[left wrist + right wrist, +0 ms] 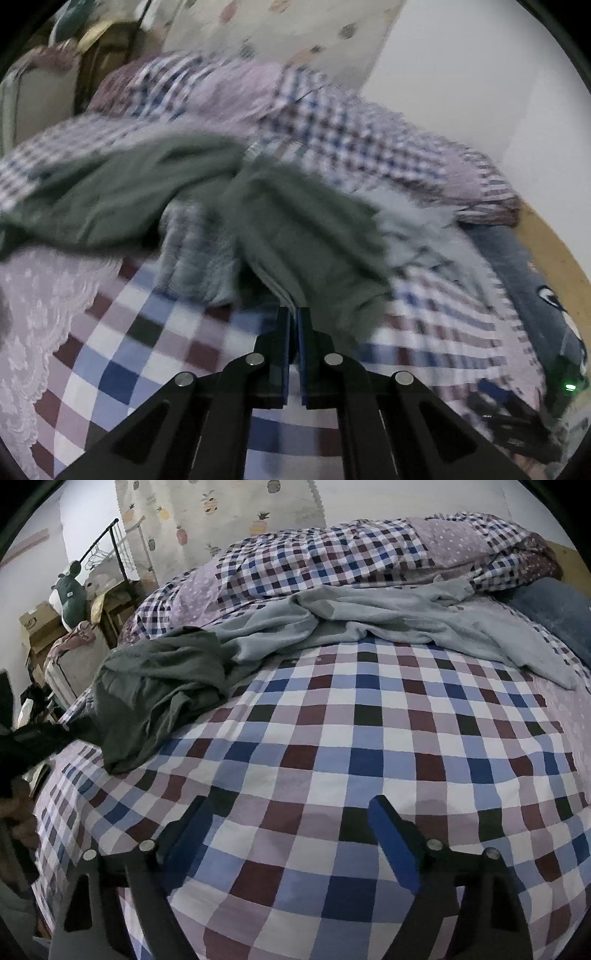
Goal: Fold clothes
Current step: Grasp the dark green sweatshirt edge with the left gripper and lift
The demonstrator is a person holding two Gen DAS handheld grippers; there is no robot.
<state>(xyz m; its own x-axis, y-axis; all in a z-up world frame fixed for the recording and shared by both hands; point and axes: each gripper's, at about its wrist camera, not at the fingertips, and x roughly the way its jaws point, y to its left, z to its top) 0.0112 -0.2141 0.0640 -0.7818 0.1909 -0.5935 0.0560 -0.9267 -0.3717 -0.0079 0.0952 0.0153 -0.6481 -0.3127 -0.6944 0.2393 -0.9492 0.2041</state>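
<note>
A dark green garment hangs lifted over the checkered bed, and my left gripper is shut on its edge; the view is motion-blurred. In the right wrist view the same green garment lies crumpled at the bed's left side, with a pale grey-blue garment spread behind it. A part of that pale garment shows right of the green one in the left wrist view. My right gripper hovers open over the bare checkered sheet, well short of both garments, with nothing between its fingers.
A bunched checkered duvet lies along the far side of the bed. A blue pillow sits at the far right. Left of the bed stand boxes, a plush toy and a metal rack. A pineapple-print curtain hangs behind.
</note>
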